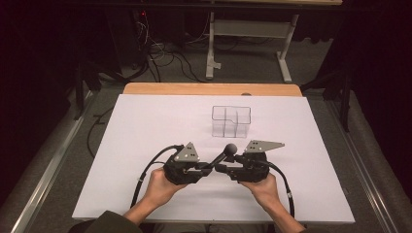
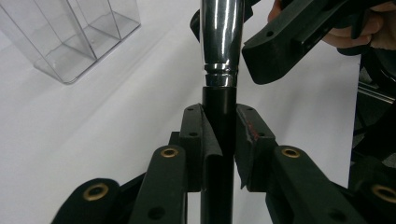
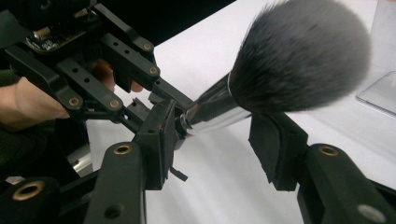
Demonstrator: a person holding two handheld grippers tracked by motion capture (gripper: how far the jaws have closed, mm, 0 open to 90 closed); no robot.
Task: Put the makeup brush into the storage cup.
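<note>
Brush (image 1: 224, 154), clamped at its handle by left gripper (image 1: 203, 171), slants toward right gripper (image 3: 219, 149), whose parted jaws straddle its ferrule.

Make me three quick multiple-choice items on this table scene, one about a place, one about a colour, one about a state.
1. Where does the clear organiser stand?
A. beyond the claws
B. between the person's forearms
C. on the floor

2. What colour is the makeup brush ferrule?
A. gold
B. shiny silver
C. red

3. What does the left claw do?
A. hangs open
B. grips the organiser
C. clamps the brush handle

Answers: 1 A, in the high view it sits farther up the white table. 2 B, it gleams chrome in both claw views. 3 C, the pads press the black handle; the right claw straddles the brush without pressing.
</note>
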